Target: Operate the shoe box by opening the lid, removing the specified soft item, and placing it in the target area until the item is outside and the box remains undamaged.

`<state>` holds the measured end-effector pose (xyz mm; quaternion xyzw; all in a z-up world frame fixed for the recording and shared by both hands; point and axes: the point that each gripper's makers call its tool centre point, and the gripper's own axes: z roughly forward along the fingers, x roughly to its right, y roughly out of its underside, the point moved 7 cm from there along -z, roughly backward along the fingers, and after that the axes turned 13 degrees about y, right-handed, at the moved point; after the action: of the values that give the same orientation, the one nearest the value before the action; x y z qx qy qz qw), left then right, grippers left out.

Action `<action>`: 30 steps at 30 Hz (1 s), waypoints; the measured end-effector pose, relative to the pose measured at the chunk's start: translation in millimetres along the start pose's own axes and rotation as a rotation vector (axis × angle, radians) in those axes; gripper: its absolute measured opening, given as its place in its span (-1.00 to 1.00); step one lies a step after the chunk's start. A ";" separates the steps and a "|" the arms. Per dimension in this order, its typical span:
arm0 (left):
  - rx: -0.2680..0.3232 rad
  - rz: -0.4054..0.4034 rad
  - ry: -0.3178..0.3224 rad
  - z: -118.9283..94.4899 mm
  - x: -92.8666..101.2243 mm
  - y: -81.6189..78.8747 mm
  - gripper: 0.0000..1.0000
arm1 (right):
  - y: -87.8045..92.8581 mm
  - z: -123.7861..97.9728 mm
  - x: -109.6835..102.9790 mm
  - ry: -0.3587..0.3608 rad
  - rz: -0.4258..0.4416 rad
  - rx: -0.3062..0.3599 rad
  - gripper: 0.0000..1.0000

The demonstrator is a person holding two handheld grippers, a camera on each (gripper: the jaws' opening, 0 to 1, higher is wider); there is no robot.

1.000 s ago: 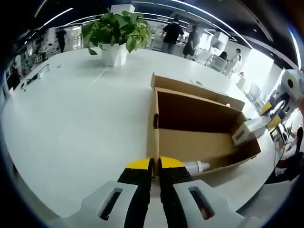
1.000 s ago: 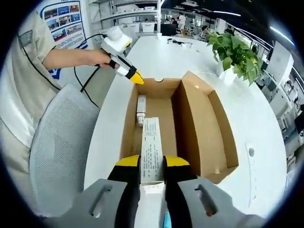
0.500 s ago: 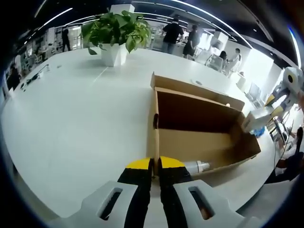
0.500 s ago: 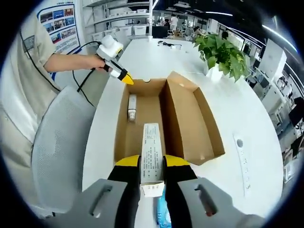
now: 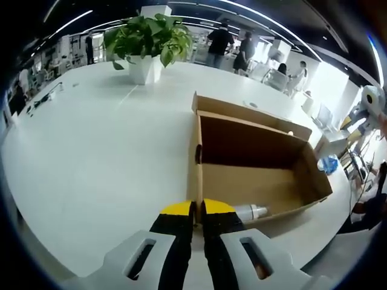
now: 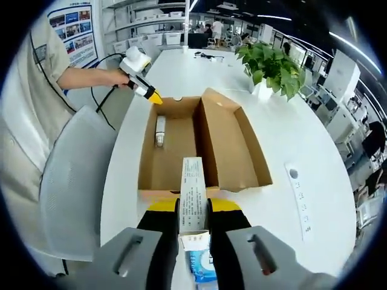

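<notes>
While the left tongs (image 5: 198, 209) pinch the near wall of the open brown cardboard shoe box (image 6: 199, 145), the right tongs (image 6: 194, 208) grip a long white printed packet (image 6: 193, 196), lifted outside the box; setting it on the white desk (image 6: 290, 139) remains.

An open-plan office or lab floor is shown. A long white tabletop (image 5: 91, 151) is set with a potted plant (image 5: 148, 42). Strip lights (image 5: 260, 9) are hung from a dark ceiling, people (image 5: 219, 43) are gathered at distant desks, and shelving (image 6: 154, 15) and a wall poster (image 6: 75, 24) are seen behind.
</notes>
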<state>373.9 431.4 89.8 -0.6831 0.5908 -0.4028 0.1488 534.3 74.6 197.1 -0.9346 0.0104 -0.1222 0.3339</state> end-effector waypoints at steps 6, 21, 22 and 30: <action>-0.002 -0.002 0.001 0.0 -0.1 -0.1 -0.96 | 11.9 -7.3 12.7 0.023 0.004 -0.007 -0.70; -0.001 -0.007 -0.006 0.6 -0.9 0.2 -0.96 | 36.1 -10.3 40.5 0.067 0.027 -0.025 -0.70; 0.000 -0.007 -0.006 0.6 -1.1 0.3 -0.96 | 38.0 -10.4 42.6 0.071 0.032 -0.028 -0.70; 0.003 -0.010 -0.012 0.8 -2.0 0.6 -0.97 | 58.4 -11.8 59.2 0.094 0.046 -0.064 -0.70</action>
<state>374.1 432.9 88.2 -0.6883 0.5859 -0.4000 0.1514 592.5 15.9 182.4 -0.9375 0.0516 -0.1580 0.3058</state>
